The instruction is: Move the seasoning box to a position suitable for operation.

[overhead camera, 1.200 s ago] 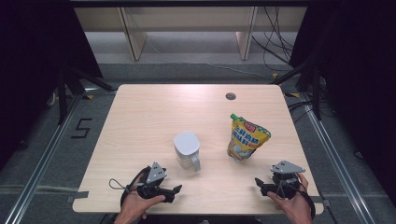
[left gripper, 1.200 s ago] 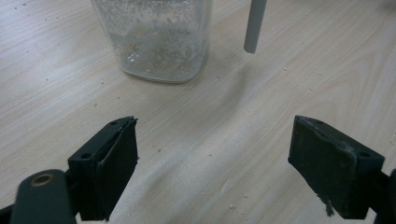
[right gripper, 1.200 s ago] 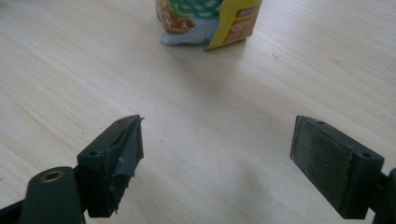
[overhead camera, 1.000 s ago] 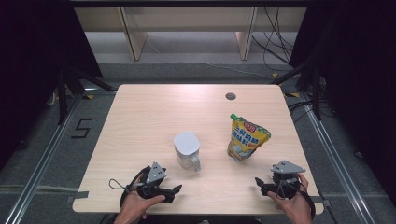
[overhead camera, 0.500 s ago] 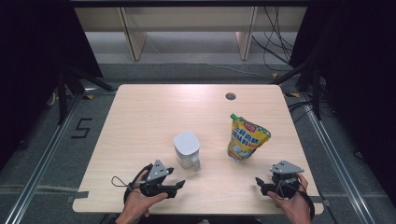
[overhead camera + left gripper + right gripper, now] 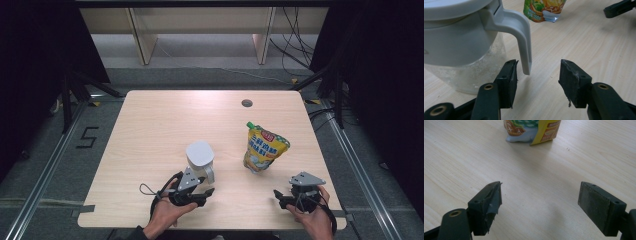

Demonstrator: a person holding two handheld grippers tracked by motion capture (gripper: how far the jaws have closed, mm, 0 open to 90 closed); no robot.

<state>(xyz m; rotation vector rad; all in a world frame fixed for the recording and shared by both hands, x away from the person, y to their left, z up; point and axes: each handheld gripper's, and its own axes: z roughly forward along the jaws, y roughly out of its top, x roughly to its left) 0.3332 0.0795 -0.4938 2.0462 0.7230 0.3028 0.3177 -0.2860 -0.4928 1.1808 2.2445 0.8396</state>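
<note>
Left gripper (image 6: 537, 75) first: its jaws have just been closing and now stand at a middling gap, with the tip of the white handle (image 6: 522, 37) hanging between them, nearer the left pad. No pad presses on it yet; there is wood showing on both sides of the handle's end. That handle belongs to the pitcher (image 6: 200, 159), white lid on top, clear body below, and the clear wall looks frosted with a pale, powdery coating inside; how full it is I cannot tell. It stands upright near the front middle of the table (image 6: 165, 125), right against the left gripper's nose in the high view.

Over to the right gripper (image 6: 539, 202): jaws spread wide, nothing between them but bare tabletop. Ahead of it, well apart, stands the yellow pouch (image 6: 264, 148), green cap up top, sealed, leaning slightly, just to the right of the pitcher.
</note>
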